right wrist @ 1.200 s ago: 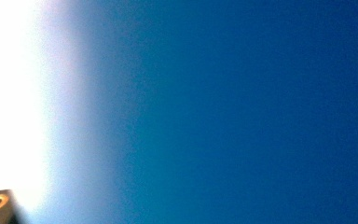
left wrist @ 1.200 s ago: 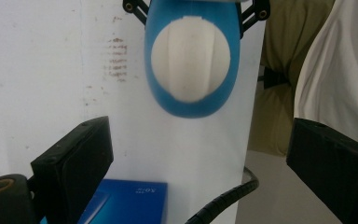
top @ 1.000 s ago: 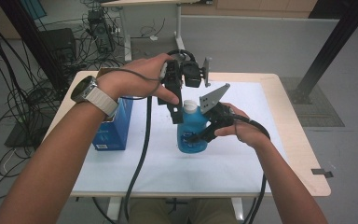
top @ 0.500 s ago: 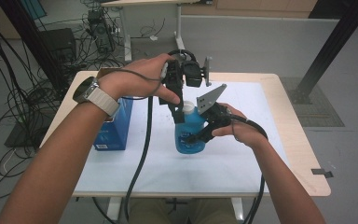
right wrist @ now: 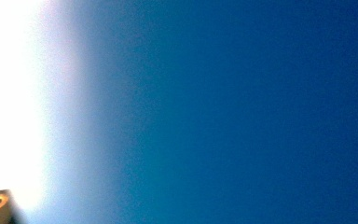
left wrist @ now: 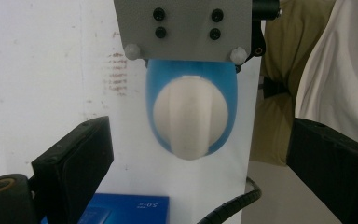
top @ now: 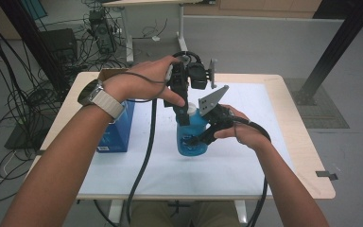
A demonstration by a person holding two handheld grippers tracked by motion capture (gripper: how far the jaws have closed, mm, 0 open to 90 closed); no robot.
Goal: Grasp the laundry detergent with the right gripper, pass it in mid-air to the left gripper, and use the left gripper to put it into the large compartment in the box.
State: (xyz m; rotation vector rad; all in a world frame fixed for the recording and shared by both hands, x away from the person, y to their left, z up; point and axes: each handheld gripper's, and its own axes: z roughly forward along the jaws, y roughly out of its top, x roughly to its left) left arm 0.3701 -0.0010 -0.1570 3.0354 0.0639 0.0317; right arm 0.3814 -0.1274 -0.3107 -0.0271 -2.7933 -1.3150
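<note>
From above, a blue bottle [top: 192,135] stands upright near the middle of the white table [top: 264,156], with a blue box [top: 116,130] to its left. The right gripper [top: 194,140] is clamped around the bottle's body from the side, while the left gripper [top: 183,112] hangs over its white cap [top: 190,111]. In the left gripper view, its jaws stand wide apart on either side of the cap [left wrist: 190,119], touching nothing. The right gripper view is a close blur of the bottle's blue wall [right wrist: 237,112].

blue box [top: 116,130] blocking table's [top: 288,142] left, right side open
</note>
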